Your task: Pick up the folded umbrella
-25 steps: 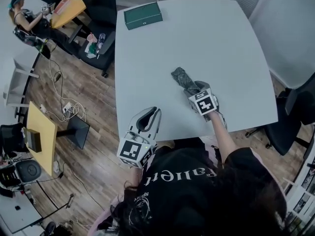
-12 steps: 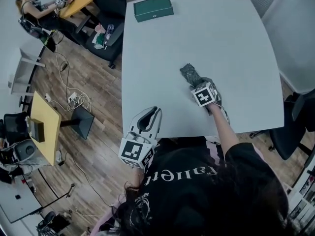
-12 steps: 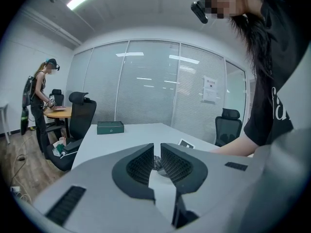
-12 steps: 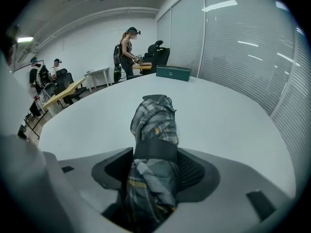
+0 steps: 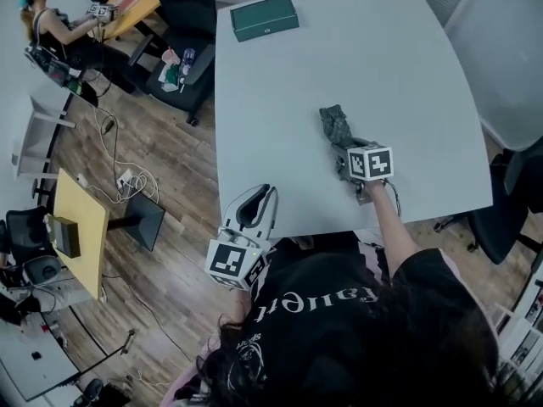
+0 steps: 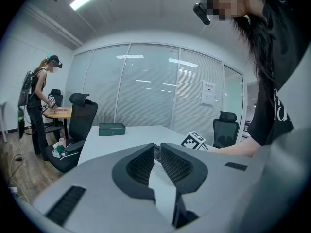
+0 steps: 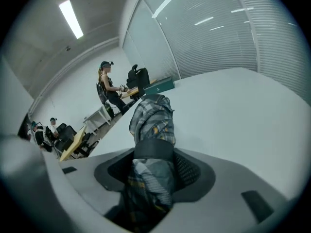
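Observation:
The folded umbrella (image 5: 333,124), grey plaid with a dark strap, lies on the white table (image 5: 280,100) right of the middle. My right gripper (image 5: 345,154) is at its near end. In the right gripper view the umbrella (image 7: 150,118) runs out from between the jaws, which have just been closing and now press on it at the strap; the right gripper (image 7: 154,164) is shut on it. My left gripper (image 5: 259,195) hovers at the table's near edge, away from the umbrella. The left gripper (image 6: 156,147) has its tips together with nothing between them.
A green box (image 5: 265,17) sits at the table's far edge. Office chairs (image 5: 174,7) stand off the far left corner and a dark chair (image 5: 509,202) at the right. Another person (image 5: 51,32) works at a desk far left. Cables lie on the wood floor.
The right gripper has rolled on the umbrella's near end, so its marker cube now faces up more squarely. The umbrella stays in the same spot on the table. The left gripper has barely shifted.

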### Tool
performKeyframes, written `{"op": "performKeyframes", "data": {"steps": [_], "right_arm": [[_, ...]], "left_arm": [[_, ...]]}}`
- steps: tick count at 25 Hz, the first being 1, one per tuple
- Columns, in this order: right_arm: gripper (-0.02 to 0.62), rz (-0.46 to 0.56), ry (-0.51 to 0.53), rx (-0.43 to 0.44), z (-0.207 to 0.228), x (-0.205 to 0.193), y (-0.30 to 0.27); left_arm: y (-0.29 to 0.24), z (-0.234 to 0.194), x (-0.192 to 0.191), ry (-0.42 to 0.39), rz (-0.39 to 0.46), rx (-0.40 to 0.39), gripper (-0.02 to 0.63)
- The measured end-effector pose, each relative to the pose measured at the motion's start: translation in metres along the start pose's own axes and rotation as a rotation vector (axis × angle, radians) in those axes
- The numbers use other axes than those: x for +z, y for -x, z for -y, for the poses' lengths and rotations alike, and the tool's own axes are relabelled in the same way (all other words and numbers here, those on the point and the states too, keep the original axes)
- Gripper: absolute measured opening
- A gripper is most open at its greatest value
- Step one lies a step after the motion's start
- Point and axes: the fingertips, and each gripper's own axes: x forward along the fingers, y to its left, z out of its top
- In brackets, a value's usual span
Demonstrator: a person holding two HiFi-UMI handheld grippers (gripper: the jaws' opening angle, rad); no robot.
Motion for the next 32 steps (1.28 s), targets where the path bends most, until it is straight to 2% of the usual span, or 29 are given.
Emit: {"op": "performKeyframes", "data": {"steps": [6, 12, 26, 32], "right_arm": [[0.233, 0.118, -0.061, 0.038, -0.047, 0.023, 0.048], [0.233, 0.200, -0.086, 0.061, -0.103, 0.022, 0.082], [0.233, 0.266, -0.167, 0.008, -0.199, -0.054, 0.133], [0.233, 0.263, -0.158, 0.015, -0.231, -0.074, 0.143]], "left_arm": [[0.020, -0.008, 0.003, -0.010, 0.020, -0.060, 0.060], [0.047, -0.023, -0.003, -0.018, 0.036, -0.098, 0.060], [0.145, -0.033, -0.042, -0.025, 0.030, -0.173, 0.060], [0.161, -0.038, -0.057, -0.004, 0.026, -0.193, 0.060]]}}
